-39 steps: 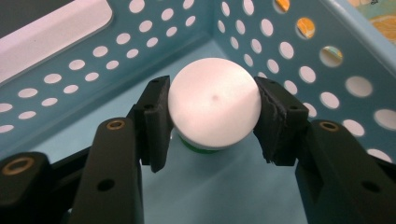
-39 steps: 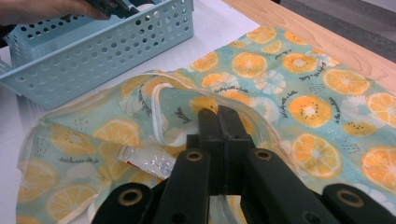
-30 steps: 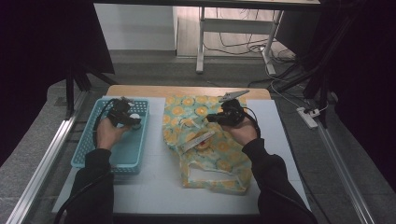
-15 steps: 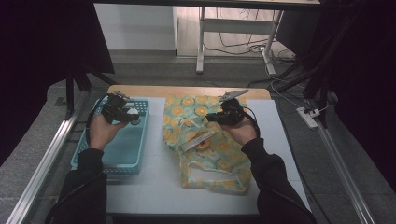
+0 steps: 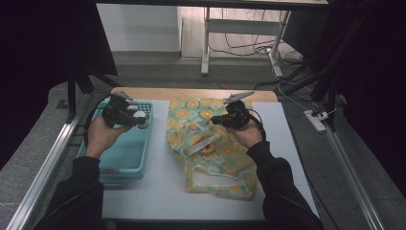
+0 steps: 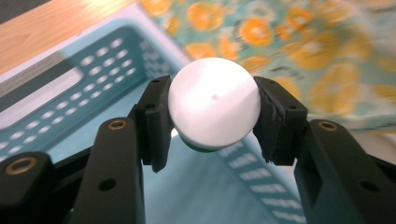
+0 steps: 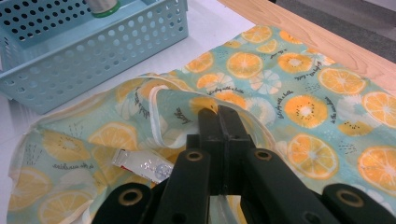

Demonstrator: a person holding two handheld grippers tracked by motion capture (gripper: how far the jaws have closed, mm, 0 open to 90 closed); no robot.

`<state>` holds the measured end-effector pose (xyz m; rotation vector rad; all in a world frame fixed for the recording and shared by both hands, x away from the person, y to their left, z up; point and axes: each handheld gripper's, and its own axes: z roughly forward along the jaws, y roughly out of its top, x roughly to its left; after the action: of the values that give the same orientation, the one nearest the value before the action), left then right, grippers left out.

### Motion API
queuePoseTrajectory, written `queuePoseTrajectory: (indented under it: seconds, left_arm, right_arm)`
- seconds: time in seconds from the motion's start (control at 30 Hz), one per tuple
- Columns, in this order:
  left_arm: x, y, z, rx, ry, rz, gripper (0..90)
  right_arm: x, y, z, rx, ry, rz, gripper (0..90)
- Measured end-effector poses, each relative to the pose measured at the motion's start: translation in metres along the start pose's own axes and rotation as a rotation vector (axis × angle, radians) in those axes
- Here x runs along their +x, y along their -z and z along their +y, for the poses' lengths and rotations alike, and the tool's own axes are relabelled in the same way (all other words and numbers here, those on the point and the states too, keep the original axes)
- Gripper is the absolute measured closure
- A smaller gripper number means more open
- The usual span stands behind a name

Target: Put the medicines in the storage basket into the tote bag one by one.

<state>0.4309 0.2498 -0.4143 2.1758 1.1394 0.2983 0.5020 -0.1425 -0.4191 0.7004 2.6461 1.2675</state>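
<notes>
In my left gripper (image 6: 212, 121) I hold a small bottle with a round white cap (image 6: 214, 108). My jaws press on the cap from its two sides, about half closed around it, and a bit of green shows under the cap. I see the bottle end-on, so its long axis runs away from me, roughly along the jaws. Under it is the blue basket (image 6: 93, 70). In the high view the left gripper (image 5: 125, 113) is above the far right corner of the basket (image 5: 119, 158), raised over the rim, and the bottle points toward the fabric bag (image 5: 210, 158).

The bag lies to the right of the basket on the desk (image 5: 158, 191), just beside it, so my left hand is the nearer one to bring the bottle across. My right gripper (image 7: 219, 114) has its jaws fully closed on a fold of the bag's edge (image 7: 159, 116), the cloth with orange slices. I judge that it lifts this edge to keep the mouth open. A small silver tube (image 7: 142, 164) lies inside the fold, near the jaws.

The coming move turns on this: the opening is to the right of the bottle and lower, past the basket's wall.
</notes>
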Motion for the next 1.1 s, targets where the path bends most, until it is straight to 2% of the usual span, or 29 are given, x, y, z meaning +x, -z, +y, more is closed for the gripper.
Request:
queuePoseTrajectory:
  seconds: [0.37,0.63,0.9,1.03,1.1]
  left_arm:
    - [-0.047,0.004,0.02,-0.031,-0.106,-0.105,50.6]
    - [-0.085,-0.005,0.036,-0.025,-0.199,-0.176,50.6]
    - [-0.117,-0.023,0.054,-0.026,-0.257,-0.247,50.6]
    - [-0.133,-0.039,0.06,-0.015,-0.288,-0.27,50.6]
    - [-0.14,-0.047,0.064,-0.005,-0.305,-0.268,50.6]
  right_arm:
    - [0.0,-0.001,0.0,0.003,-0.001,-0.003,89.8]
    - [-0.001,0.0,0.0,0.0,-0.003,-0.007,89.9]
    - [-0.001,0.0,0.001,0.001,-0.006,-0.012,89.8]
    - [-0.002,-0.002,-0.001,0.003,-0.007,-0.013,89.8]
    - [-0.002,-0.002,-0.001,0.002,-0.007,-0.013,89.8]
